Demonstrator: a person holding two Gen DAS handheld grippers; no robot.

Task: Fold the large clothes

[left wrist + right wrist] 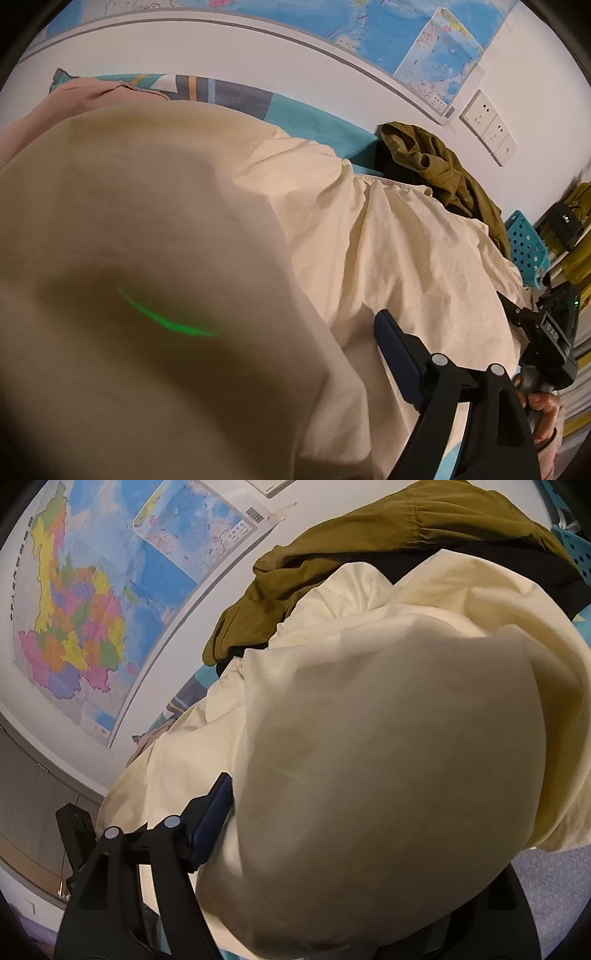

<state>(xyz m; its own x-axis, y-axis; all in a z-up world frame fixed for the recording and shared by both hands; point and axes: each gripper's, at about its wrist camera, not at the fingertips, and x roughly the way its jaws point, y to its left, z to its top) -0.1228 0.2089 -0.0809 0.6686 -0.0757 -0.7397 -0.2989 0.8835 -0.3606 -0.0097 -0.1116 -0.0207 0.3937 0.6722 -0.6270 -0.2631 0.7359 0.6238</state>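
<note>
while the cream garment (388, 236) lies spread over the bed, one fold of it bulges up close over each camera, so a fold looks to be mid-carry. the left gripper (258, 332) shows only its one blue pad (399, 362), the other finger buried under cloth; i cannot tell if it pinches or merely stands wide. the right gripper (314, 812) is the same, one blue pad (210, 823) bare beside the draped cream cloth. the olive garment (369, 554) sits heaped near the wall, just beyond the cream one. next, i'd judge, both ends must travel together and lay the fold flat, edges matched.
</note>
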